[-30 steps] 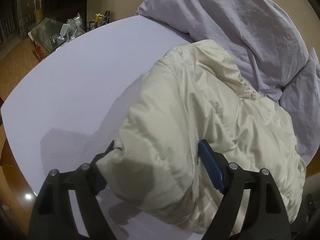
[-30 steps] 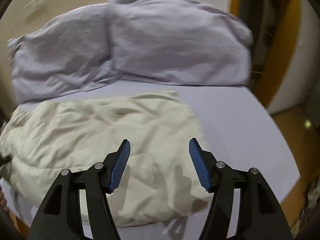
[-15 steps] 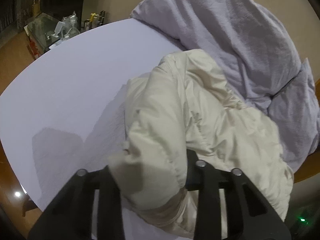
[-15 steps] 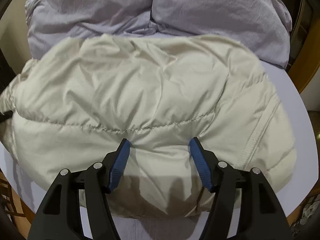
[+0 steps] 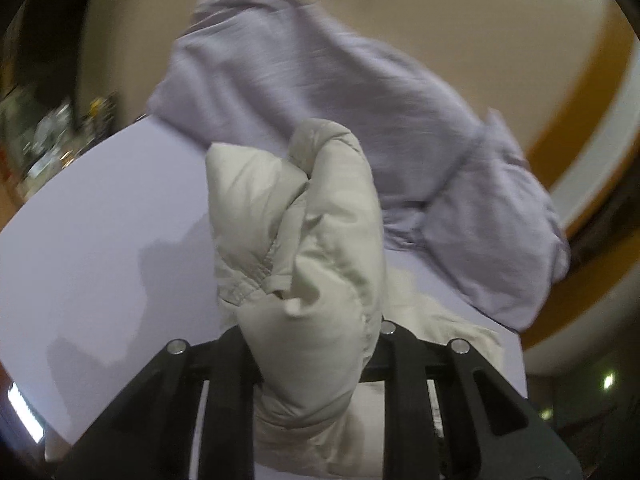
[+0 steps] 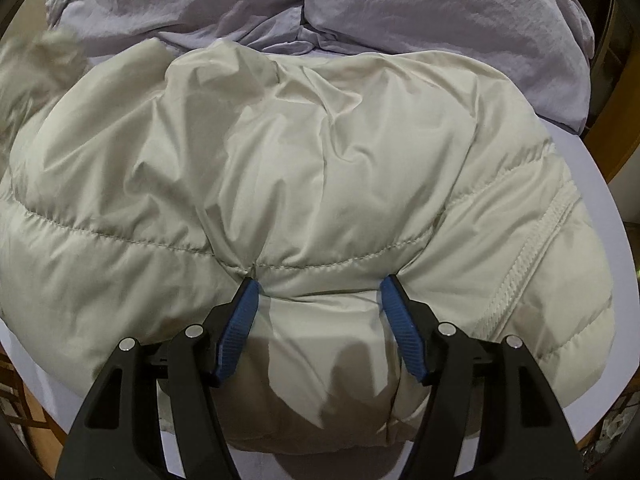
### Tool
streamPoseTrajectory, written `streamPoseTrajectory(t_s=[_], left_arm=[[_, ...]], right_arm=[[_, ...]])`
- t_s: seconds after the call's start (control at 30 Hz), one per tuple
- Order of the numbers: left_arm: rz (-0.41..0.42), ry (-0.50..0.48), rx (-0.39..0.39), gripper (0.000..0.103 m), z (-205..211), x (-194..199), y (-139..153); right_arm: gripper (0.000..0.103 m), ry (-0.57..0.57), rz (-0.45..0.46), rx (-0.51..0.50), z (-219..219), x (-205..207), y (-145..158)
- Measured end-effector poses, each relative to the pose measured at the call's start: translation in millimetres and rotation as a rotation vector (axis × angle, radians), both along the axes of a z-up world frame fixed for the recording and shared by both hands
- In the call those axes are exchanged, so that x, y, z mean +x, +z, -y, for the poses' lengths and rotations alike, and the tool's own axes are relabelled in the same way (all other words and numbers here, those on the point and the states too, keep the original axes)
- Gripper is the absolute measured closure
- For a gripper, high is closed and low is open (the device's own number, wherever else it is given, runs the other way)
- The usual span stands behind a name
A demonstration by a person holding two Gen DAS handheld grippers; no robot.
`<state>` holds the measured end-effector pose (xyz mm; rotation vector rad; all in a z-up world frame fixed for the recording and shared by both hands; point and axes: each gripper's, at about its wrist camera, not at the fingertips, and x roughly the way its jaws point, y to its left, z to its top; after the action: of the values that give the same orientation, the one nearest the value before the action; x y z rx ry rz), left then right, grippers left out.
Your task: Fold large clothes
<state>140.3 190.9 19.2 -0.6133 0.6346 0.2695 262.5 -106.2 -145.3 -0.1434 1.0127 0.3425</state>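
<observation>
A cream puffer jacket (image 6: 320,168) lies spread on a lavender bed sheet (image 6: 592,184). My left gripper (image 5: 312,344) is shut on a bunched part of the jacket (image 5: 304,240) and holds it lifted off the bed; the fingertips are hidden in the fabric. My right gripper (image 6: 318,292) is open, its blue pads (image 6: 240,328) pressed into the jacket's near edge with a fold of padding between them.
Two lavender pillows (image 6: 440,8) lie at the head of the bed, also in the left wrist view (image 5: 340,92). A cluttered side table (image 5: 52,140) stands at the far left. The bed's right edge (image 6: 600,240) borders a wooden floor.
My left gripper closed on the jacket and lifted the bunch upward. My right gripper moved forward onto the jacket's near edge and stayed open.
</observation>
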Motion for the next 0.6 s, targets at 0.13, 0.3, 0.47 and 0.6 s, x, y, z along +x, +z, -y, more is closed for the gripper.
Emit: streamPoseTrajectory(t_s=[0.13,0.3,0.47,0.6], left_arm=[[0.057,-0.143,0.055,0.082,61.4,20.9,26.5],[0.064,-0.311,0.121,0.082,137.8,46.1,34.0],[0.03,-0.44,0.133,0.082,196.3,72.1,22.6],[-0.006,-0.534,0.161,0.082,239.9,91.1,7.7]], right_arm=[[0.037,0.032,-0.003,0.034,11.2,-1.0,6.1],[0.038,-0.002,0.014,0.1,46.3,-1.8,26.4],[0.038,-0.093,0.106,0.095,94.1,-1.4,54.5],[0.038,-0.203,0.134,0.09,140.0,6.3,63.1]])
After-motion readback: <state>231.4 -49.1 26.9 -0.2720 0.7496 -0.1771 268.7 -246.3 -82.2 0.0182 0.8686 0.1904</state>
